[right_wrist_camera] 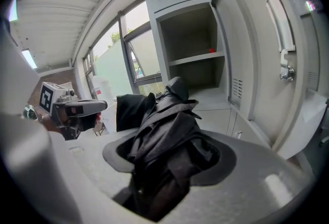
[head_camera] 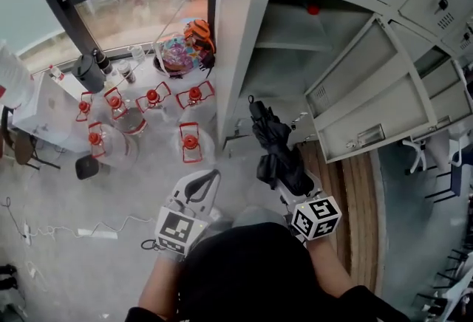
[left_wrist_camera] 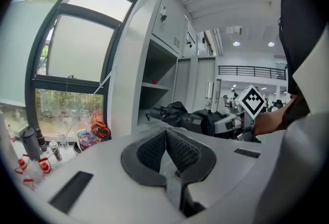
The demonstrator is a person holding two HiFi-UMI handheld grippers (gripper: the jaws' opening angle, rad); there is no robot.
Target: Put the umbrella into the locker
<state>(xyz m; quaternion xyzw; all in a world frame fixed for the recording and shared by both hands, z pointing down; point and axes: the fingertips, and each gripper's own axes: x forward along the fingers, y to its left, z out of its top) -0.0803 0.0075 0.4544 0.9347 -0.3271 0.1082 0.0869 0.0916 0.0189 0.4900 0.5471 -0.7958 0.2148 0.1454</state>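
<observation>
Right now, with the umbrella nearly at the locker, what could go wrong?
1. The umbrella is held only by the right gripper, through loose bunched fabric, so it could slip.
2. Its far end sticks out well ahead of the jaws and may catch the shelf of the locker or the open door.

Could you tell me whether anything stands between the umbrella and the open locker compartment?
Nothing visible does. The right gripper holds the folded umbrella pointed at the open locker compartment. Its door is swung aside, and the small red thing inside sits up on the shelf.
</observation>
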